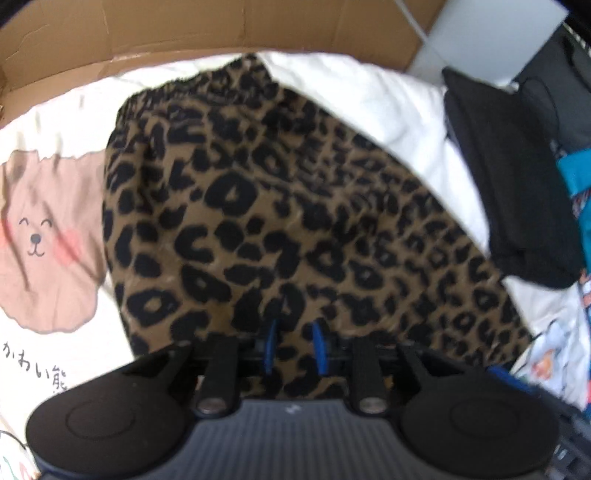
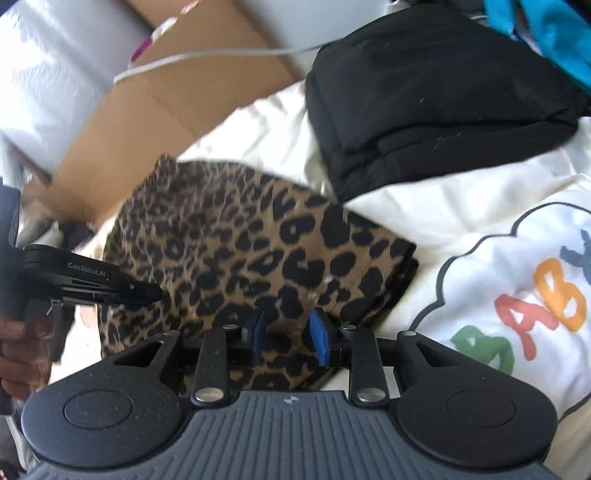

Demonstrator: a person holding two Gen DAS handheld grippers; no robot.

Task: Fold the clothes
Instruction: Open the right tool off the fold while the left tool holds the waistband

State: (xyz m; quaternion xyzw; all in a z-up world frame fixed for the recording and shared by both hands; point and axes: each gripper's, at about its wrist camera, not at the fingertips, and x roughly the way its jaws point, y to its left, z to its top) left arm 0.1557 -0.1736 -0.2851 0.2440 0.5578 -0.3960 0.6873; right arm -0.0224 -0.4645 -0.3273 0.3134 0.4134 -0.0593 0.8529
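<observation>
Closest to the left wrist camera, the left gripper (image 1: 294, 347) is seen with its two blue fingers (image 1: 270, 345) held a little apart. The leopard cloth (image 1: 280, 206) fills the gap between them and spreads out ahead of them. Whether the cloth is pinched there cannot be told, since the picture is blurry and the tips sit right against the spots.

The cloth is laid on a white bed cover (image 1: 391, 99), folded into a thick flat pile. A pink bear face (image 1: 40, 236) is printed on the cover just left of the cloth. A folded black garment (image 1: 517, 192) is placed to the right of it, near but not on top of it. A brown cardboard wall (image 1: 221, 26) is seen behind the bed.

In the right wrist view, the right gripper (image 2: 287, 338) is held with its blue fingers (image 2: 320, 338) apart too. The near edge of the leopard cloth (image 2: 258, 236) is seen between and under them, but a grip cannot be made out. The left gripper (image 2: 144, 291) is seen from the side at the cloth's left edge, touching it. Colored letters (image 2: 539, 306) are printed on the cover to the right. The black garment (image 2: 436, 92) is seen farther back.
</observation>
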